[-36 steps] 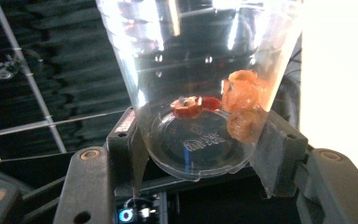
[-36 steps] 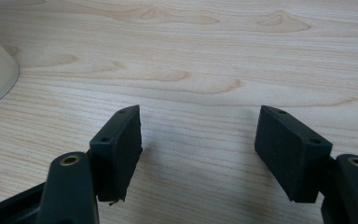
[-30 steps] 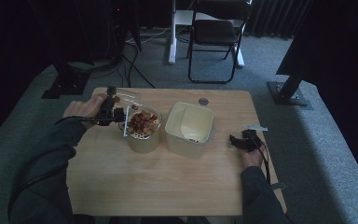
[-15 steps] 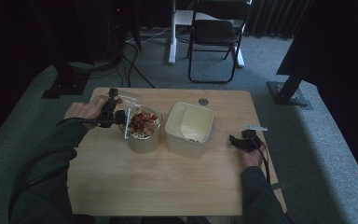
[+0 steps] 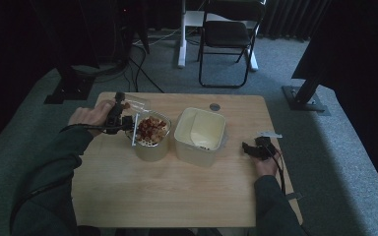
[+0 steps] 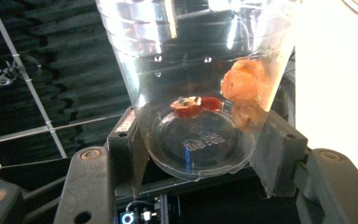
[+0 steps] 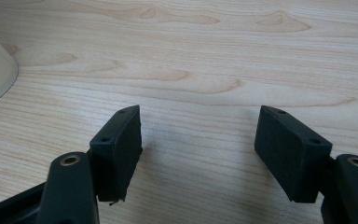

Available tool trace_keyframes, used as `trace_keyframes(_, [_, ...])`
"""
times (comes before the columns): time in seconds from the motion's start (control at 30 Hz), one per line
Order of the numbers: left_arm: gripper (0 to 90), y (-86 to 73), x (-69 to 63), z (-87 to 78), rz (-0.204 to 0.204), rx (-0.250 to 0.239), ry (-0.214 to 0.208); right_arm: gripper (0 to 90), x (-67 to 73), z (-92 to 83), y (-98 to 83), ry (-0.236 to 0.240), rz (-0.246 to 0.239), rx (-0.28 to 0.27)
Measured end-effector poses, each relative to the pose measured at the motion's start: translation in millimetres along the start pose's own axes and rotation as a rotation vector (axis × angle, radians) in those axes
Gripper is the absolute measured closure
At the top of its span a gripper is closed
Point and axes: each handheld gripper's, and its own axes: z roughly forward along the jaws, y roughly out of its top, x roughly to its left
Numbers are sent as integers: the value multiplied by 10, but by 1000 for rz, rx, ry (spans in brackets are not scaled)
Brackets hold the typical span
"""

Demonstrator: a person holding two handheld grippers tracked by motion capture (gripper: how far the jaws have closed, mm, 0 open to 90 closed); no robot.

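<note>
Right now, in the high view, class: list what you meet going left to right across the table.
Left gripper with clear cup → food bowl → white tub → right gripper.

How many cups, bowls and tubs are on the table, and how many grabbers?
Clear plastic cup, tipped over the bowl in the left gripper: 1
Round bowl with reddish food: 1
Square cream tub: 1
Grippers, counting the right gripper resting on the wooden table: 2
Total: 5
</note>
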Motion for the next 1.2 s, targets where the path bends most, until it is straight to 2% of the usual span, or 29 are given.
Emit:
trace_keyframes(0.03, [433,0,0,0,0,0,0,312,1,0,0,0,0,0])
trace_keyframes(0.07, [432,-3,13,11,-17,0,-1,313,0,0,0,0,0,0])
trace_keyframes(0.17, [433,5,19,-2,-15,-8,5,313,2,1,0,-1,-2,0])
trace_keyframes(0.23, [434,25,18,-35,-7,-29,30,313,4,1,1,-3,-3,1])
trace_keyframes(0.27, [433,34,26,-44,-22,-37,34,313,6,2,1,-5,-5,1])
trace_keyframes(0.3, [434,46,28,-53,-2,-34,44,313,7,2,1,-6,-5,1])
trace_keyframes(0.33, [434,54,34,-70,-5,-52,47,313,7,2,1,-6,-5,1])
trace_keyframes(0.37, [434,49,33,-42,-11,-39,34,313,9,3,1,-6,-5,0])
trace_keyframes(0.4, [434,46,36,-29,4,-30,40,313,10,4,1,-7,-7,1])
trace_keyframes(0.43, [434,48,51,-41,-13,-43,34,313,12,4,1,-8,-9,1])
trace_keyframes(0.57, [433,42,58,-37,-18,-36,35,312,11,3,1,-8,-7,1])
trace_keyframes(0.63, [432,40,65,-22,-47,-26,12,313,9,3,0,-7,-6,1])
trace_keyframes(0.67, [432,40,67,-17,-69,-30,-5,312,11,4,1,-8,-8,1])
trace_keyframes(0.73, [430,33,102,20,-155,-13,-68,313,10,4,1,-8,-8,1])
trace_keyframes(0.77, [429,33,102,20,-155,-13,-68,313,10,4,1,-8,-8,1])
trace_keyframes(0.8, [428,25,111,53,-255,-27,-114,312,11,4,1,-8,-8,1])
trace_keyframes(0.83, [428,20,114,68,-301,-28,-130,312,11,4,1,-8,-8,1])
trace_keyframes(0.93, [427,14,122,103,-379,-38,-157,312,6,2,1,-4,-3,0])
trace_keyframes(0.97, [427,11,141,109,-424,-44,-172,312,4,2,1,-2,-2,0])
trace_keyframes(1.0, [426,11,141,109,-424,-44,-172,312,4,2,1,-2,-2,0])
trace_keyframes(1.07, [426,17,177,101,-471,-58,-194,312,1,1,1,0,0,0])
trace_keyframes(1.1, [425,17,177,101,-471,-58,-194,312,1,1,1,0,0,0])
trace_keyframes(1.2, [425,25,222,100,-545,-82,-227,312,4,2,1,-1,-2,0])
